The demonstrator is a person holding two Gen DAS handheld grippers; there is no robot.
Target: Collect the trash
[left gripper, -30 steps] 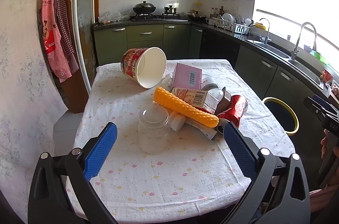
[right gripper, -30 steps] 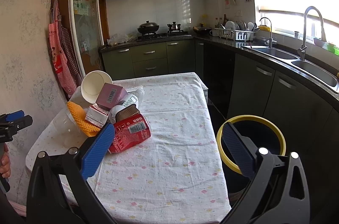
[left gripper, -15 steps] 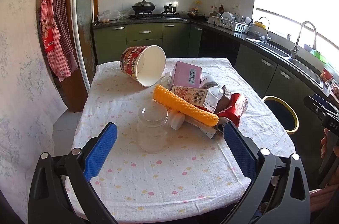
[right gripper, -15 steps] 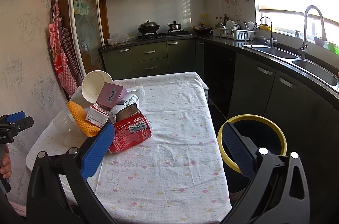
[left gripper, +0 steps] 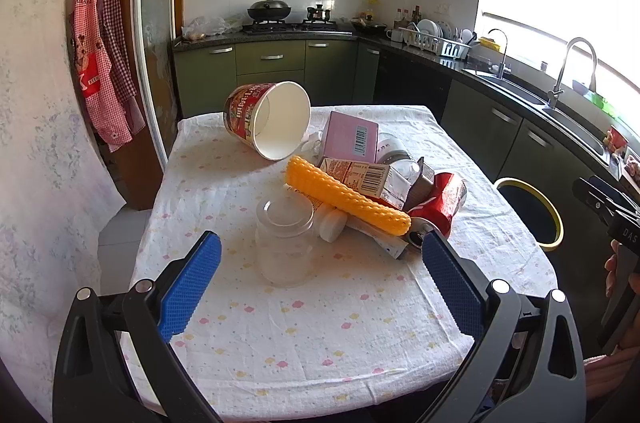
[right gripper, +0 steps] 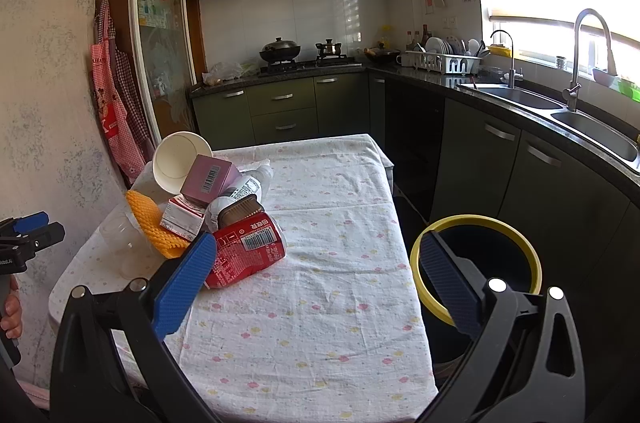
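A heap of trash lies on the table [left gripper: 320, 323]: a tipped noodle cup [left gripper: 268, 119], a pink box [left gripper: 354, 137], a drink carton [left gripper: 356, 173], a yellow ribbed piece [left gripper: 346, 201], a crushed red can [left gripper: 440, 199] and an upright clear plastic jar [left gripper: 285, 243]. My left gripper [left gripper: 320, 277] is open and empty, just short of the jar. My right gripper [right gripper: 316, 273] is open and empty; its left finger overlaps the red can [right gripper: 248, 253] in view. A black bin with a yellow rim [right gripper: 476, 263] stands on the floor right of the table.
Green kitchen cabinets [right gripper: 280, 111] run along the back and right, with a hob, dish rack [right gripper: 444, 63] and sink [right gripper: 516, 101]. Aprons [left gripper: 104, 71] hang on the left wall. A narrow floor gap lies between the table and right cabinets.
The left gripper has crept slightly closer to the table; the jar and heap sit a bit lower in its view. The right gripper has barely moved.
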